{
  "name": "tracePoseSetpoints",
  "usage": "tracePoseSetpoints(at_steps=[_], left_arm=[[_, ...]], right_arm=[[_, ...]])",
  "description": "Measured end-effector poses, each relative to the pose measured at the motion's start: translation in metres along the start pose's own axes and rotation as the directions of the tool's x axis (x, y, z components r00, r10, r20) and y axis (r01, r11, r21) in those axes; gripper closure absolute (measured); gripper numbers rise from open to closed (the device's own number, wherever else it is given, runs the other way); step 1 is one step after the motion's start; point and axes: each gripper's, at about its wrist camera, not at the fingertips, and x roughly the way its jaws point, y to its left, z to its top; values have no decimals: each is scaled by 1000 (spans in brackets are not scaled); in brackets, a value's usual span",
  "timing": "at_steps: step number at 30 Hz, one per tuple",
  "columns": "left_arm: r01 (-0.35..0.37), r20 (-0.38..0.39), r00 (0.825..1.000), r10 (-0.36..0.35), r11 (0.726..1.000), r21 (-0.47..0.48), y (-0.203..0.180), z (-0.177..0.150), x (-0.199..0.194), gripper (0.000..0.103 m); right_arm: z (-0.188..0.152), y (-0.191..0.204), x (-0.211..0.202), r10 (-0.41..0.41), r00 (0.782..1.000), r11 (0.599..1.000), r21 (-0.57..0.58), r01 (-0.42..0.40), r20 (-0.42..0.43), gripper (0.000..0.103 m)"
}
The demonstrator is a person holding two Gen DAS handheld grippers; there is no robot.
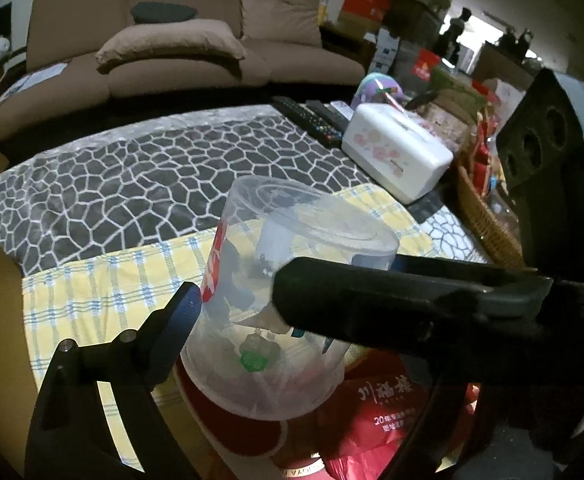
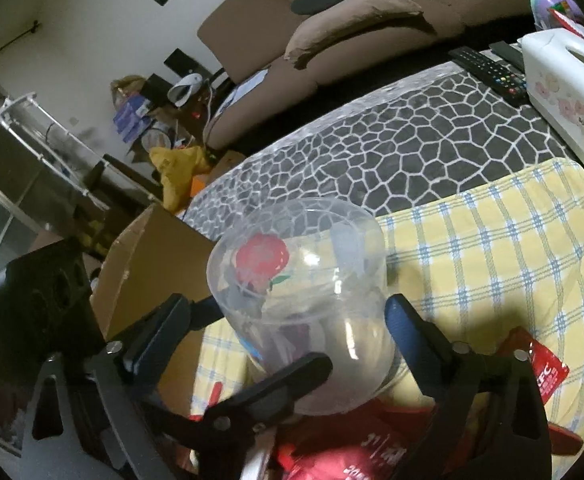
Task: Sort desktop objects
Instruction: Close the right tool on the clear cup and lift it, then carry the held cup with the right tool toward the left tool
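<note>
Clear tub (image 1: 292,280), near table edge: light, thin, slick, flexes. Both grippers, left (image 1: 236,300) and right (image 2: 288,320), wide open astride, holding nothing. Squeeze low, gently.

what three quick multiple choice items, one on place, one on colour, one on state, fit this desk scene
1. What does the clear plastic tub stand on?
A. red packaging
B. sofa
C. wicker basket

2. What colour is the checked cloth?
A. green
B. yellow with blue lines
C. pink

3. How is the right gripper?
A. shut beside the tub
B. out of view
C. open around the tub

A: red bags lie beneath its base.
B: yellow squares, blue lines.
C: its fingers flank the tub's wall.
</note>
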Motion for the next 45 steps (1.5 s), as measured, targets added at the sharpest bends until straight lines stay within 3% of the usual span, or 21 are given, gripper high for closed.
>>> tracePoseSetpoints(at_steps=[7,14,25,30,39,45], left_arm=[[-16,26,1000,15,999,37,-12,3,-39,15],[-31,20,999,29,994,103,-31,-10,-86,15],[-23,16,1000,22,997,71,-50,-62,-153,15],[-21,15,1000,20,999,43,-55,-92,-186,15],[-29,-49,998,31,999,42,-66,-135,-179,14],[11,-87,996,-7,999,43,-79,-149,-158,15]], right_arm=[[0,14,-28,85,996,994,68,-86,18,8],[-18,22,-52,205,979,960,193,-204,15,8],[-71,63,-84,251,968,942,237,-238,-27,8],[-106,77,-86,265,960,938,253,-237,-85,8],[-173,49,-59,312,939,883,408,-230,-146,8],[-195,19,-69,318,937,860,460,-222,-143,8]])
